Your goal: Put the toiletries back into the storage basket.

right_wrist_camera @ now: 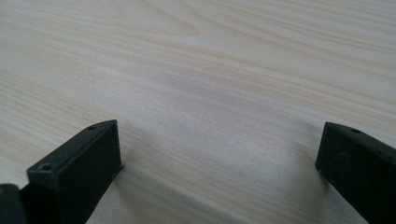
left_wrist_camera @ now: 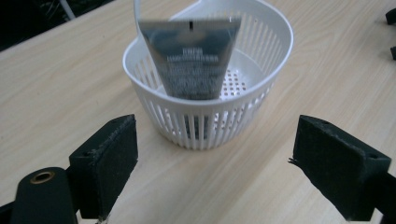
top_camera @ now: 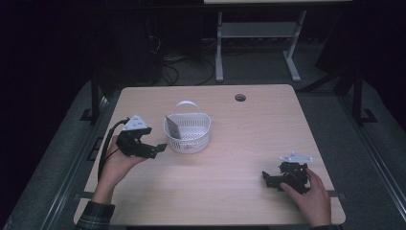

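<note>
Both grippers, left (left_wrist_camera: 215, 158) and right (right_wrist_camera: 219, 158), gaping, empty. Just beyond left: white slotted plastic basket (left_wrist_camera: 261, 98) holding grey tube (left_wrist_camera: 194, 56). Best: approach level, pinch tube's flat end.

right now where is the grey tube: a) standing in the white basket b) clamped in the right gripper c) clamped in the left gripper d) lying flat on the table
a: the grey tube stands leaning inside the white basket, while the left gripper and the right gripper both have their jaws spread with nothing between them.
</note>
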`<action>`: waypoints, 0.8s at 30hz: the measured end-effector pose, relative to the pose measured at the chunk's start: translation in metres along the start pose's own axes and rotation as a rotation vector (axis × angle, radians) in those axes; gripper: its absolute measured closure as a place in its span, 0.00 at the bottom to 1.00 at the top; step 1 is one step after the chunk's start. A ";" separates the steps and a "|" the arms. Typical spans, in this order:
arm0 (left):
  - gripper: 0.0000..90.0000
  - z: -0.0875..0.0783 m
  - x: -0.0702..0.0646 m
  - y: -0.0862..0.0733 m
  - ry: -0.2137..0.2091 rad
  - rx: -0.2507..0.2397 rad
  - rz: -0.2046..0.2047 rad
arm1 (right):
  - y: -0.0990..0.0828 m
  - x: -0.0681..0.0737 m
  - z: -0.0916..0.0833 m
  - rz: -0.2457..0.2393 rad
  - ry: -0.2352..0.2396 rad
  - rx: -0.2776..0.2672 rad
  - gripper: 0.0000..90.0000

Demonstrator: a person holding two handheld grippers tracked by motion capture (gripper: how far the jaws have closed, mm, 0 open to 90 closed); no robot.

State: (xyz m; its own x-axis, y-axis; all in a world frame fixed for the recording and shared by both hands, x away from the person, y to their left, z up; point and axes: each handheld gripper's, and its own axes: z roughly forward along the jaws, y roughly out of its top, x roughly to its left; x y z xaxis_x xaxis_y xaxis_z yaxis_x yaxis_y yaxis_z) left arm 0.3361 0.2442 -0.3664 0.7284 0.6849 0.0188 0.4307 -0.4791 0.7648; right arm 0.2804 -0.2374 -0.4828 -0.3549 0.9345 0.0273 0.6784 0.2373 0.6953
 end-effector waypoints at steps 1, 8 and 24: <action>0.15 0.000 0.000 -0.003 0.000 0.003 -0.003 | 0.000 0.000 0.000 0.000 0.000 0.000 0.00; 0.15 0.003 -0.004 -0.028 -0.004 0.019 -0.015 | 0.000 0.000 0.000 0.000 0.000 0.000 0.00; 0.15 0.003 -0.011 -0.082 0.002 0.051 -0.052 | 0.000 0.000 0.000 0.000 0.000 0.000 0.00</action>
State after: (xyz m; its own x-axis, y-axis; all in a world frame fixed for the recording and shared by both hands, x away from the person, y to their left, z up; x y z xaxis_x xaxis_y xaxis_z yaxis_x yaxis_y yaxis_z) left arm 0.2947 0.2743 -0.4312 0.7035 0.7104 -0.0184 0.4940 -0.4703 0.7313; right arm 0.2804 -0.2374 -0.4829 -0.3550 0.9345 0.0270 0.6782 0.2375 0.6955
